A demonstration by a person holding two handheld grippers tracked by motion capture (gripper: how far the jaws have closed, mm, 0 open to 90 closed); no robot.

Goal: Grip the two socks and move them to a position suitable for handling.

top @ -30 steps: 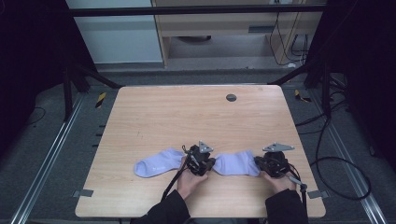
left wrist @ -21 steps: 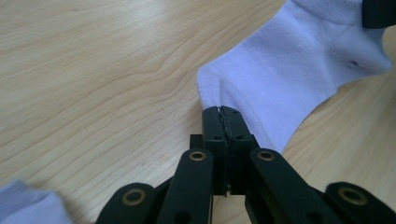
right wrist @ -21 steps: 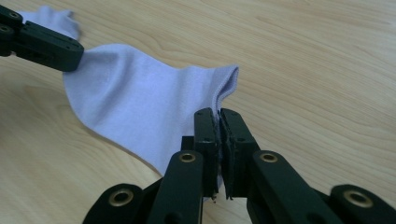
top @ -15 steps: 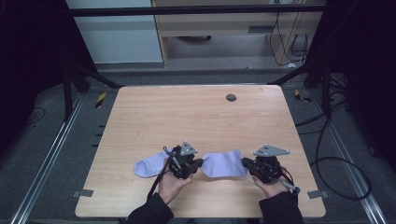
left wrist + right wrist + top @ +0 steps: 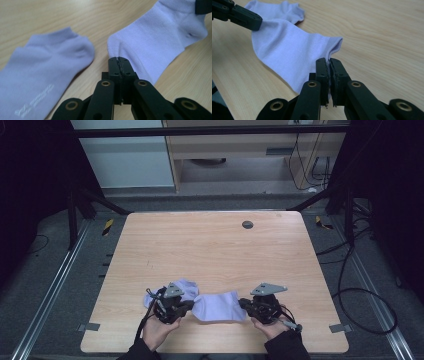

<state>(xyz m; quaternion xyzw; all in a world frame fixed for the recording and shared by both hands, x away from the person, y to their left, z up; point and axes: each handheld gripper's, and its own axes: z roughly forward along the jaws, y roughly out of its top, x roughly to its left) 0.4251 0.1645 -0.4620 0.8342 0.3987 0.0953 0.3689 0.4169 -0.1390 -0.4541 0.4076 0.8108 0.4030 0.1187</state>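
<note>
A lavender ankle sock [image 5: 220, 306] is stretched between my two grippers near the table's front edge. My left gripper [image 5: 191, 306] is shut on one end of it [image 5: 140, 42], jaws pressed together on the fabric edge. My right gripper [image 5: 243, 304] is shut on the other end, at the cuff [image 5: 334, 45]. A second matching sock [image 5: 184, 285] lies flat on the wood just behind and left of my left gripper; in the left gripper view this second sock [image 5: 47, 72] sits to the left of the held one, a small gap between them.
The wooden table [image 5: 215, 250] has a small dark round grommet [image 5: 247, 224] at the far middle. Grey floor, metal rails and cables surround the table. A person's hands [image 5: 159, 330] hold the grippers at the front edge.
Both grippers have moved left along the front of the table, carrying the sock between them. My left gripper now sits in front of the second sock, which has stayed put.
</note>
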